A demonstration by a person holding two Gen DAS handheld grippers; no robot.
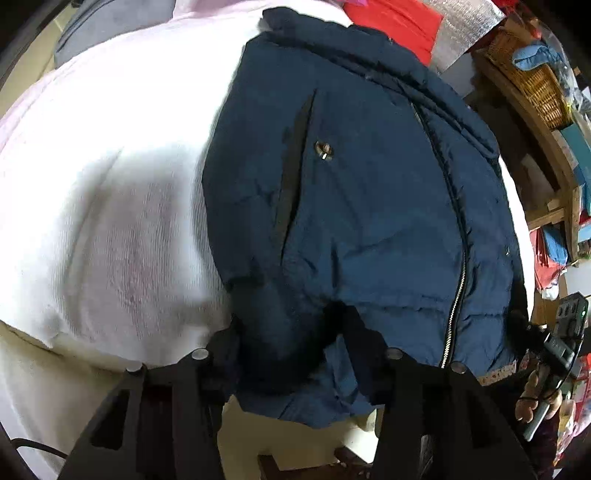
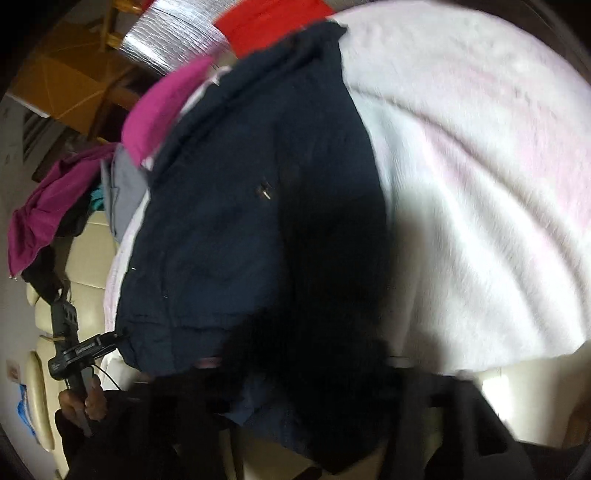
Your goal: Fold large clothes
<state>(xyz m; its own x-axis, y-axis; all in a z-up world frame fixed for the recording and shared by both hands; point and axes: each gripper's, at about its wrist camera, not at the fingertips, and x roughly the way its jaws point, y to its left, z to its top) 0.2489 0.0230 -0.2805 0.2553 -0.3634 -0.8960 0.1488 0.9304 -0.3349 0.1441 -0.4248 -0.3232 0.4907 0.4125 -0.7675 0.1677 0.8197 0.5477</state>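
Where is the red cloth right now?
The red cloth is at the top of both wrist views, at the far end of the white blanket, just beyond the blue jacket's collar and beside a shiny silver sheet.

Matte-black tongs [image 1: 295,362] — round silver screw heads, thin black cable trailing behind.

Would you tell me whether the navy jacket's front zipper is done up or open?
Done up: the navy jacket shows its zipper teeth meeting in one closed line.
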